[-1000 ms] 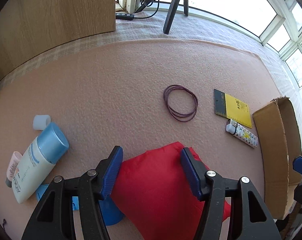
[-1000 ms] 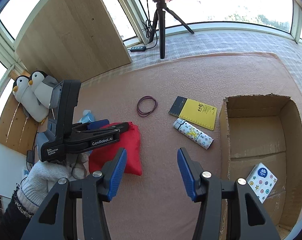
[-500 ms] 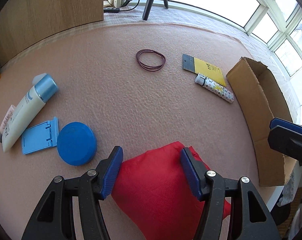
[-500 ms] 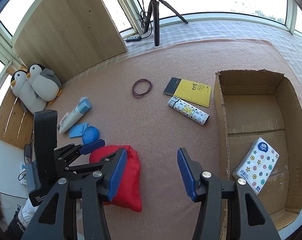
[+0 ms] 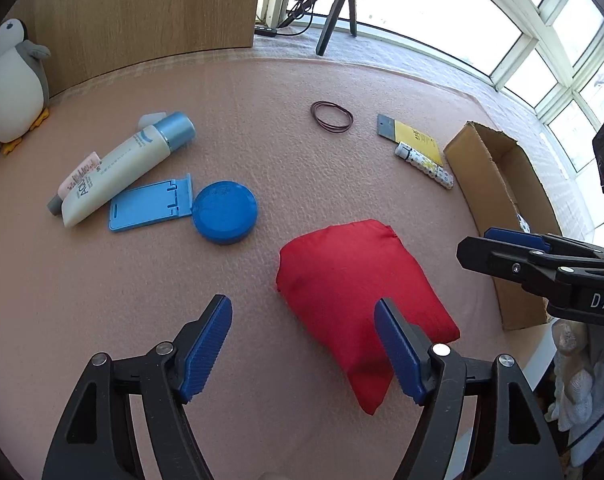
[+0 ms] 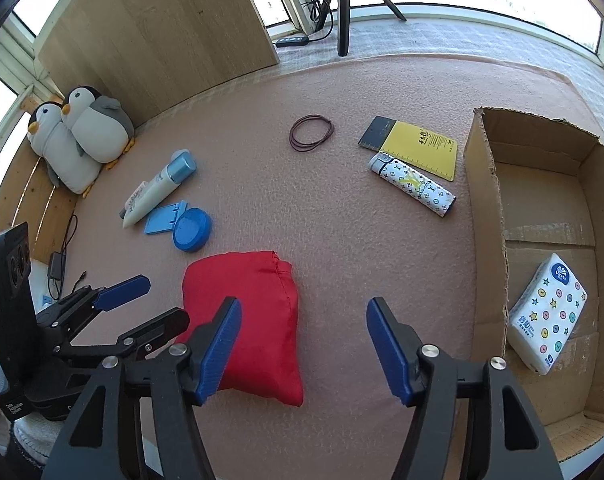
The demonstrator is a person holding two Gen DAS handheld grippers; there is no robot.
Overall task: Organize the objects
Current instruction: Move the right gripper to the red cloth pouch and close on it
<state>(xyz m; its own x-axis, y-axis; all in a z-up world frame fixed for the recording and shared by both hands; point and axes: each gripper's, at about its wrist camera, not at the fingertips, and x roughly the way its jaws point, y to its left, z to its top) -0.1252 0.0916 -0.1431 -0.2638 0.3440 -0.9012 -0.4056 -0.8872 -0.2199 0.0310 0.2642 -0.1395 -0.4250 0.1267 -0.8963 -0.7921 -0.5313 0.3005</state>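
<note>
A red fabric pouch (image 5: pixel 354 280) (image 6: pixel 241 300) lies flat on the pink mat, near its front edge. My left gripper (image 5: pixel 302 304) (image 6: pixel 149 304) hangs over the pouch's left part with its jaws opening; the right finger overlaps the pouch, and neither pad presses on it. My right gripper (image 6: pixel 304 304) (image 5: pixel 514 248) hovers at the pouch's right side, jaws also opening, with bare mat between them. The cardboard box (image 6: pixel 486 184) (image 5: pixel 498 176) stands open at the right with a tissue pack (image 6: pixel 548 312) inside.
On the mat lie a patterned lighter (image 6: pixel 414 188), a yellow notepad (image 6: pixel 418 146), a loop of dark bands (image 6: pixel 312 134), a lotion tube (image 6: pixel 157 188), a blue phone stand (image 6: pixel 161 218) and a blue round lid (image 6: pixel 191 229). Plush penguins (image 6: pixel 81 136) sit far left beside a wooden board; a tripod stands behind.
The left gripper carried the red pouch toward the mat's front edge, then let it go and pulled back. Both grippers' jaws stand wider. The right gripper has sunk closer to the pouch.
</note>
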